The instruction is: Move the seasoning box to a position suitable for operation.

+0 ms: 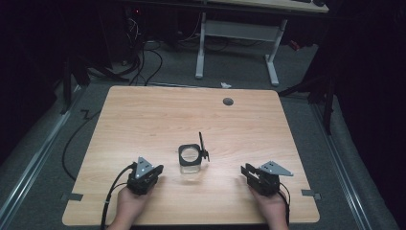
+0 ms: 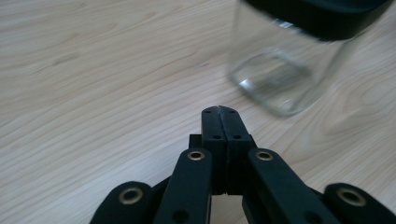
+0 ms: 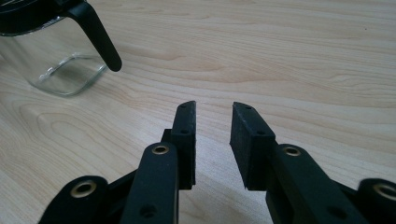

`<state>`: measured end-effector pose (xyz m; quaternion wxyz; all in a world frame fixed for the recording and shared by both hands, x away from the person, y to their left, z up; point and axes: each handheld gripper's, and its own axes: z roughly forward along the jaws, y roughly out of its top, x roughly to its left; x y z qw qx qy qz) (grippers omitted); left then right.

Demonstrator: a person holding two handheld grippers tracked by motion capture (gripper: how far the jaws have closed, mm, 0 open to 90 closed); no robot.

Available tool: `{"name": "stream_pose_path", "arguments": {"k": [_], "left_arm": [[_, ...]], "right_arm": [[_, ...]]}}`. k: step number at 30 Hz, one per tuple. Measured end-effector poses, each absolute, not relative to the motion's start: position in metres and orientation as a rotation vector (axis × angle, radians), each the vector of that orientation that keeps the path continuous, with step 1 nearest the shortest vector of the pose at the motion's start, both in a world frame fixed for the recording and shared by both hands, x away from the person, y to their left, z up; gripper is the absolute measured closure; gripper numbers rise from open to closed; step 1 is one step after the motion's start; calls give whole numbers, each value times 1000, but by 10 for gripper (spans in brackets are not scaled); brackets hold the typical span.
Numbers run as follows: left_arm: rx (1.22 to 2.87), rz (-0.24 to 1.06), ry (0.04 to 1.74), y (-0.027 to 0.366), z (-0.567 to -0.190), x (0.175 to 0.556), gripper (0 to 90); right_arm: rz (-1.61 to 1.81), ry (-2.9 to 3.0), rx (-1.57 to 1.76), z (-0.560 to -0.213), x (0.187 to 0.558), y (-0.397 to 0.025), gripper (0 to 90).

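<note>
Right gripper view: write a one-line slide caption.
Open right gripper poised over the wooden table, clear glass jar with black lid ahead.

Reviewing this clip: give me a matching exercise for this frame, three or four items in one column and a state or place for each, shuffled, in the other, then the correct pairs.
Items
1. left gripper
2. right gripper
3. glass jar
4. grey round cap

States or places
A. jaws apart, nothing between them
B. set in the far part of the wooden table
C. jaws closed together, empty
D. stands between the two grippers, black rim and a black lid or handle part raised at its side

Pairs: 1-C, 2-A, 3-D, 4-B
</note>
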<state>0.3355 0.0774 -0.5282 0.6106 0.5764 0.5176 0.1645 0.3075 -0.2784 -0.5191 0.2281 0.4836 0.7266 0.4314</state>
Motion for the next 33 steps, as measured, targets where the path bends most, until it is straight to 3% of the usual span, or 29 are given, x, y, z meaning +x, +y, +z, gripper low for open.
{"name": "stream_pose_path", "arguments": {"k": [12, 24, 30, 33], "left_arm": [[1346, 375, 1175, 44, -526, 340, 900], [1402, 284, 1084, 1, -524, 321, 900], [1365, 334, 1130, 20, -525, 334, 900], [1329, 390, 1177, 37, -526, 357, 900]], "right_arm": [[1204, 1994, 1346, -520, 306, -283, 737], [1207, 1998, 1334, -519, 306, -284, 766], [1207, 2000, 1332, -520, 305, -286, 809], [1194, 2020, 1321, -521, 305, -281, 857]]}}
